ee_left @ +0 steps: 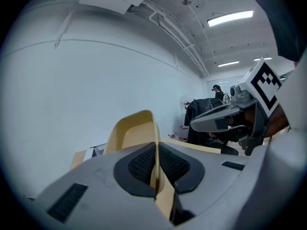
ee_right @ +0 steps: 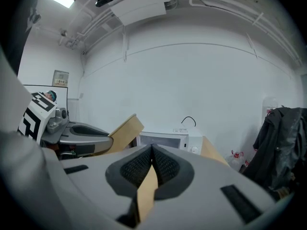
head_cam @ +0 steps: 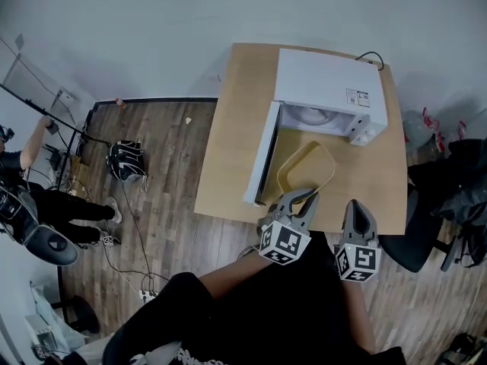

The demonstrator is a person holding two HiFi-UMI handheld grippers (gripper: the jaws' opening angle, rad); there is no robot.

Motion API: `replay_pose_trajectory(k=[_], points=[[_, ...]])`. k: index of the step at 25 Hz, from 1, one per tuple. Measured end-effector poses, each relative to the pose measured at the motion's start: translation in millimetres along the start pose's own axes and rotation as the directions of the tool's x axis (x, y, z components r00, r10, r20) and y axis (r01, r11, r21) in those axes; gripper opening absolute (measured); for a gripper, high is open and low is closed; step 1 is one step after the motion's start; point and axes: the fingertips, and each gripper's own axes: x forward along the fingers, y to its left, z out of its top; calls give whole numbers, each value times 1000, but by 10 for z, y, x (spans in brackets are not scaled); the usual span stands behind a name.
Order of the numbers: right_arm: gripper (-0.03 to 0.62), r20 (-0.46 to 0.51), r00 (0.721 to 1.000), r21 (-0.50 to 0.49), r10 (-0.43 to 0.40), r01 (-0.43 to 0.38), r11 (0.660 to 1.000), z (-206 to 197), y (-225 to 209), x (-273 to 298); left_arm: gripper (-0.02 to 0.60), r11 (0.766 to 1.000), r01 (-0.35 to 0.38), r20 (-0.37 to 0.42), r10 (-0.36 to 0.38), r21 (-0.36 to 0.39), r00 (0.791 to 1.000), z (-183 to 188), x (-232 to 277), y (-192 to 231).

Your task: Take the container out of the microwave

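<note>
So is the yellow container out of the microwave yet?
Out: the pale yellow plastic container, clamped in the left hand-held gripper, sits clear of the white microwave.

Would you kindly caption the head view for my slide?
Left tool clamps the pale yellow plastic container by its rim, outside the open white microwave.

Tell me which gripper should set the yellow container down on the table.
Left. The left gripper is shut on the rim of the container over the table; the right gripper is shut, empty.

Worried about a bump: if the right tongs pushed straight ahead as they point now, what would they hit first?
Probably the white microwave oven, dead ahead of the shut right tongs; depth is unclear.
</note>
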Motion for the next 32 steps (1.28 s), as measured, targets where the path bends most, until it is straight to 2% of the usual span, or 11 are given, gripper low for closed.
replay_pose_trajectory(k=[5, 16, 32], points=[[58, 15, 999, -18, 30, -30, 999, 68, 141, 62, 25, 999, -16, -4, 16, -51, 1000, -41, -65, 72], [58, 2, 997, -50, 75, -75, 996, 32, 300, 168, 25, 997, -58, -15, 57, -54, 998, -91, -166, 207], [58, 7, 997, -46, 82, -82, 996, 112, 54, 355, 25, 998, -56, -27, 55, -42, 998, -13, 148, 231]])
